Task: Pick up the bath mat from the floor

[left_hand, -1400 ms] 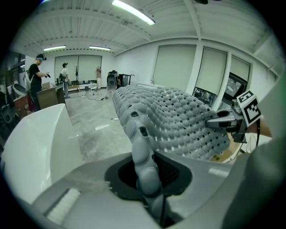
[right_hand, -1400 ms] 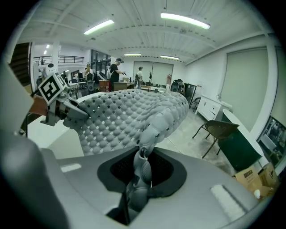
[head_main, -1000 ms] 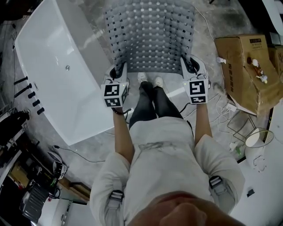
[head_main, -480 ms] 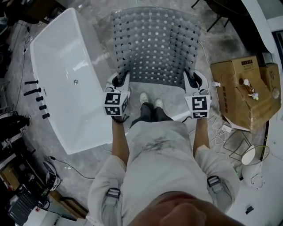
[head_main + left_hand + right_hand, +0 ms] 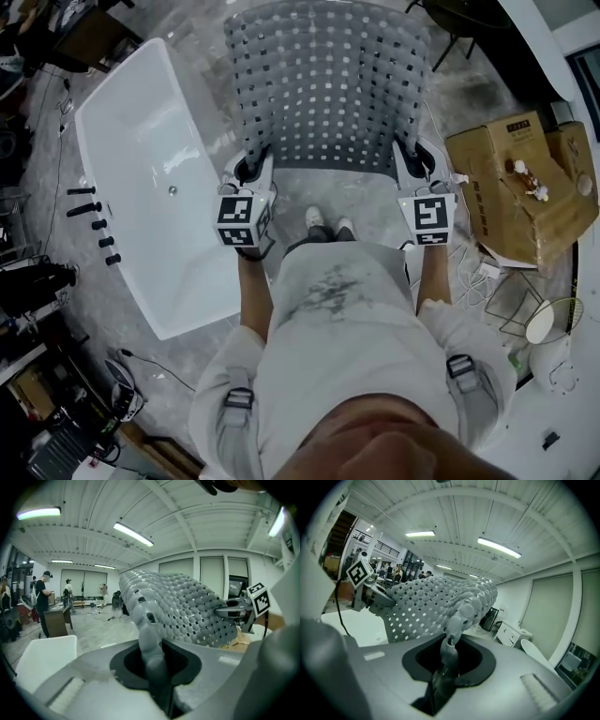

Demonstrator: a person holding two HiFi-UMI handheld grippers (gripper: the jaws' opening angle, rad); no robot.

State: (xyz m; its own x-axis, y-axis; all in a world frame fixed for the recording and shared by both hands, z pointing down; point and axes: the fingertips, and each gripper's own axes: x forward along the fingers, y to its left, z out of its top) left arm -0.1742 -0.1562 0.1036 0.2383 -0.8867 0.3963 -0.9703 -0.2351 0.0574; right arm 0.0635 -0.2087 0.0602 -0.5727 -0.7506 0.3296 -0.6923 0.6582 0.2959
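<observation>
Hanging over grey floor (image 5: 197, 361) beside a bathtub (image 5: 159, 178), the bath mat (image 5: 328, 84) is clenched by left tongs (image 5: 251, 171) and right tongs (image 5: 414, 161).

mat (image 5: 328, 84): grey rubbery plastic, bumpy, perforated, matt | tub (image 5: 150, 178): white, smooth, glossy | box (image 5: 520, 183): brown cardboard, matt | floor (image 5: 487, 94): grey, mottled, faint sheen

Your bath mat (image 5: 328, 89) runs past the far edge of the head view; its far end is cut off. The mat's near corners cover the tips of your left gripper (image 5: 251, 176) and right gripper (image 5: 412, 169). Your torso (image 5: 347, 328) hides most of your legs; only the shoes (image 5: 326, 222) show clearly. The label on the cardboard box (image 5: 520, 183) at right is too small to read.
</observation>
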